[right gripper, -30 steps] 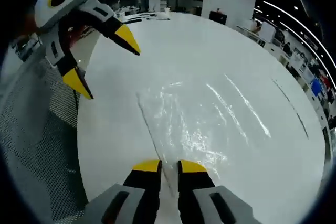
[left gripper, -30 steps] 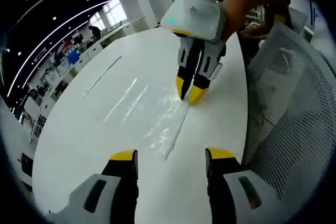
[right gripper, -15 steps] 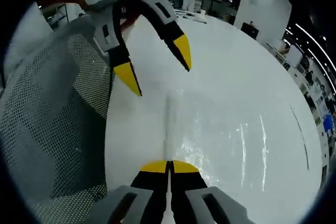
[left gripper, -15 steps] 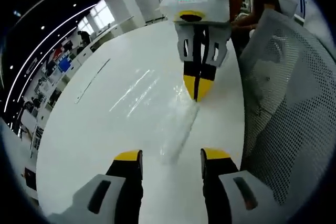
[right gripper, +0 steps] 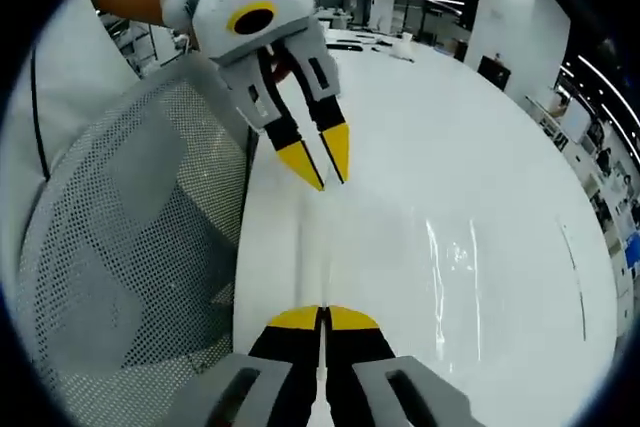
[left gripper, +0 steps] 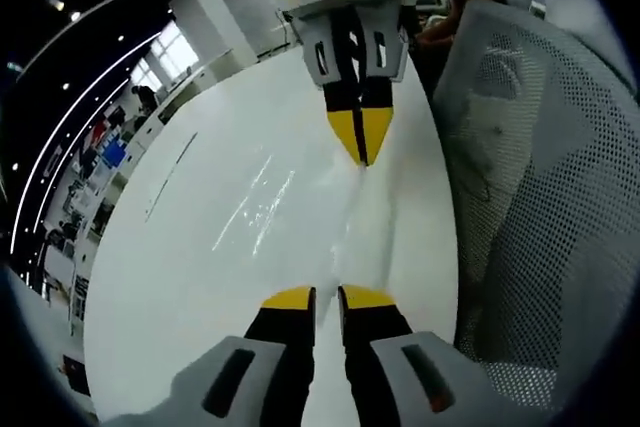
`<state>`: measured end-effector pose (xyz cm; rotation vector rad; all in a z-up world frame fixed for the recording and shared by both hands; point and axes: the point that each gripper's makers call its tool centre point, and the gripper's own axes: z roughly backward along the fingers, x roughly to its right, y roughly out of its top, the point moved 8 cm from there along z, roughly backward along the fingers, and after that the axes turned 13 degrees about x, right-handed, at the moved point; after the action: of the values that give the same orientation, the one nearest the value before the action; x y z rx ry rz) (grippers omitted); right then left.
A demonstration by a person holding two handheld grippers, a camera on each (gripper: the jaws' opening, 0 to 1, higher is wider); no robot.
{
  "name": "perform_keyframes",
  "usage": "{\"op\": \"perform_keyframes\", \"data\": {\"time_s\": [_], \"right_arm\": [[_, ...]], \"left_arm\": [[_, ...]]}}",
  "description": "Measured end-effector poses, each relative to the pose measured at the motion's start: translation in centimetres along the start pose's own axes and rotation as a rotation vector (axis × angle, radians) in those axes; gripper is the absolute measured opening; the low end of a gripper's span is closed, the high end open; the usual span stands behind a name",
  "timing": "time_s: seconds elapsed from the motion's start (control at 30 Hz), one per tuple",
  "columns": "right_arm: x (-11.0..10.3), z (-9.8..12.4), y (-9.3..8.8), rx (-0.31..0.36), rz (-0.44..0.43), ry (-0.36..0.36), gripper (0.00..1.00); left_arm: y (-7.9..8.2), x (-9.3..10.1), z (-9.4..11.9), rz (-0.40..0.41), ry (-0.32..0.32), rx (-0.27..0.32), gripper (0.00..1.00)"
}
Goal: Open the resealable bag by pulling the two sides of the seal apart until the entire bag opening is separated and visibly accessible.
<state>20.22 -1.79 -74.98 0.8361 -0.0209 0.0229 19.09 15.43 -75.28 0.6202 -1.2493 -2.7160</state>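
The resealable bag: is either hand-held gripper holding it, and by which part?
The right hand-held gripper is shut on the resealable bag at its seal edge. Whether the left grips it cannot be told.

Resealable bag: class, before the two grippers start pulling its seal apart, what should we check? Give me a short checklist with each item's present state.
1. Right gripper shut on the edge of the clear resealable bag: ok; its jaws are closed with the thin edge between them.
2. Left gripper shut on that edge: not ok; a narrow gap remains between its jaws, seen in both views.
3. The grippers hold opposite sides of the seal: cannot tell; the film is too clear.
4. Seal already parted: not ok; the edge still looks like one thin line.
5. The white table around the bag: ok; nothing lies in the way.
6. Mesh chair close beside the grippers: cannot tell whether it hinders pulling.
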Motion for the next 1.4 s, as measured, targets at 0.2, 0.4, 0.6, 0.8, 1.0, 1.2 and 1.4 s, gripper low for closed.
{"op": "perform_keyframes", "data": {"time_s": [0.2, 0.4, 0.6, 0.8, 1.0, 1.2, 1.4], "right_arm": [[-0.2, 0.9, 0.5, 0.039, 0.065, 0.025, 0.00], [-0.2, 1.6, 0.5, 0.055, 0.103, 0.051, 0.00], [0.1, 1.7, 0.4, 0.062, 0.091, 0.051, 0.00], [0.1, 1.1, 1.4, 0.087, -0.031, 0.027, 0.01], [-0.1, -0.3, 4.1, 0.151, -0.013, -0.007, 0.07], [0.2, -1.5, 5.5, 0.196, 0.024, -0.045, 0.07], [-0.2, -2.3, 6.2, 0.203, 0.058, -0.031, 0.02]], "left_arm": [[0.0, -0.2, -0.3, -0.024, -0.006, 0.008, 0.05], [-0.3, 0.2, -0.6, -0.059, -0.021, 0.000, 0.10], [0.1, 0.3, -0.5, -0.045, -0.029, 0.006, 0.00], [0.7, 0.2, -0.2, -0.014, -0.028, 0.008, 0.00], [2.0, -0.1, -0.7, -0.052, -0.040, -0.007, 0.00], [3.2, -0.1, -0.5, -0.039, -0.056, 0.006, 0.00], [4.0, -0.1, -0.3, -0.050, -0.066, 0.033, 0.00]]}}
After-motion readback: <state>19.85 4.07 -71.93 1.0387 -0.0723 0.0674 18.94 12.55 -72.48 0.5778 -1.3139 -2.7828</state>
